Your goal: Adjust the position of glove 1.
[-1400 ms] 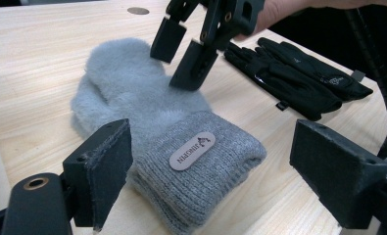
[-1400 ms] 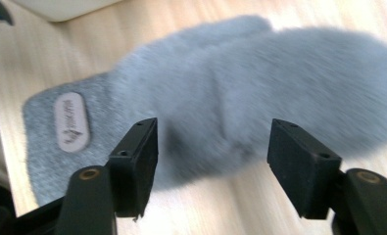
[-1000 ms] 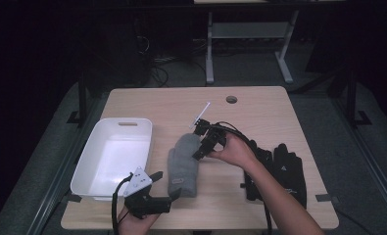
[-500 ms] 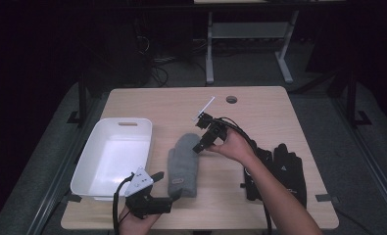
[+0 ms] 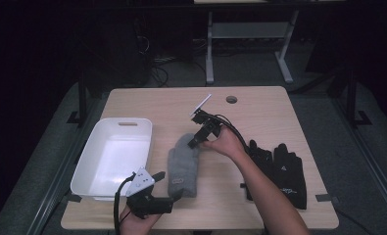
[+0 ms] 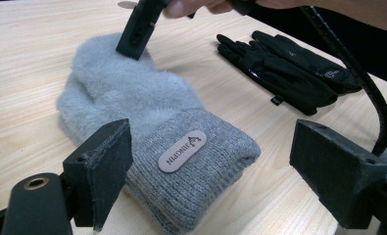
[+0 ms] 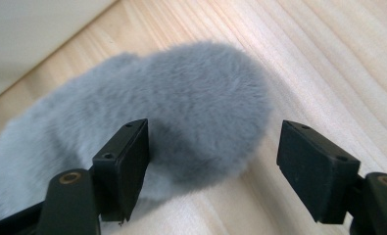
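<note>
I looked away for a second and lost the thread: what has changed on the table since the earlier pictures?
The right gripper has come down and toward the person onto the fuzzy tip of the grey mitten, jaws open, gripping nothing. The left gripper stays by the mitten's cuff, jaws open. The mitten, the white bin and the black gloves lie as before.

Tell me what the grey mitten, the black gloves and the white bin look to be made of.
Grey mitten: soft fuzzy fabric, probably fleece or plush knit, with a ribbed knit cuff and a tan patch that looks like leather or rubber.
Black gloves: smooth matte synthetic cloth, judging by the thin, flat fingers.
White bin: likely moulded plastic, with glossy walls and a cut-out handle.
</note>
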### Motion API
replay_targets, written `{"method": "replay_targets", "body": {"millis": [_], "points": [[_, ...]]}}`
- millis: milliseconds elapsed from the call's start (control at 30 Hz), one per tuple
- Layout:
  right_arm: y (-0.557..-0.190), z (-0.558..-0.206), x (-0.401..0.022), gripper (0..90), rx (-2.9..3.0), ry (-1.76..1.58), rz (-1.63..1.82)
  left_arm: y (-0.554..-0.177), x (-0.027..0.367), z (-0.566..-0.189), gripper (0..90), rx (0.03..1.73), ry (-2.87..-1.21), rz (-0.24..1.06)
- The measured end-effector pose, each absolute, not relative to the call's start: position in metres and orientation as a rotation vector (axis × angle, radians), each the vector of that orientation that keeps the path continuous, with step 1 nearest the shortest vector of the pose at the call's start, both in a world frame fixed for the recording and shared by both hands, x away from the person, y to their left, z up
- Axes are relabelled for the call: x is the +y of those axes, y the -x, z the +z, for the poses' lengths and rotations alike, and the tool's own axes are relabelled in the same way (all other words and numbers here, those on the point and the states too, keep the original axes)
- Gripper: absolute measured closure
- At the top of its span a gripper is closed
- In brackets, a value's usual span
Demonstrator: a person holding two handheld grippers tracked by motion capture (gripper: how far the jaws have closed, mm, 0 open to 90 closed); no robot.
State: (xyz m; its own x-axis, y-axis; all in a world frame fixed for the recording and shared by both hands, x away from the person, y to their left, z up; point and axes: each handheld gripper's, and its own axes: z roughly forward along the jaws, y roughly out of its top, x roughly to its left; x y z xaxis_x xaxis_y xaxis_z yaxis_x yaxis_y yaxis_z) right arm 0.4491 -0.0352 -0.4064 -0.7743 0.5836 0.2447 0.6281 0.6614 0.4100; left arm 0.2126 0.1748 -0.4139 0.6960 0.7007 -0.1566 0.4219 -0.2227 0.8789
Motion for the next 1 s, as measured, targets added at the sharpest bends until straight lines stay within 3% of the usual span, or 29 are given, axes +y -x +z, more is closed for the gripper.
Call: {"method": "replay_targets", "body": {"millis": [467, 700, 833, 1000], "points": [[-0.463, -0.436, -0.022, 27.4, -2.676, 1.099, -0.644, -0.213, 0.174, -0.414, 15.5, 0.875, -1.864, 0.33], [-0.465, -0.444, -0.026, 33.1, -2.619, 1.109, -0.665, -0.212, 0.173, -0.414, 15.5, 0.876, -1.863, 0.329], [-0.465, -0.446, -0.027, 41.3, -2.595, 1.087, -0.694, -0.212, 0.173, -0.414, 15.5, 0.875, -1.863, 0.33], [-0.464, -0.448, -0.03, 59.0, -2.533, 1.048, -0.74, -0.212, 0.173, -0.414, 15.5, 0.876, -1.863, 0.33]]}}
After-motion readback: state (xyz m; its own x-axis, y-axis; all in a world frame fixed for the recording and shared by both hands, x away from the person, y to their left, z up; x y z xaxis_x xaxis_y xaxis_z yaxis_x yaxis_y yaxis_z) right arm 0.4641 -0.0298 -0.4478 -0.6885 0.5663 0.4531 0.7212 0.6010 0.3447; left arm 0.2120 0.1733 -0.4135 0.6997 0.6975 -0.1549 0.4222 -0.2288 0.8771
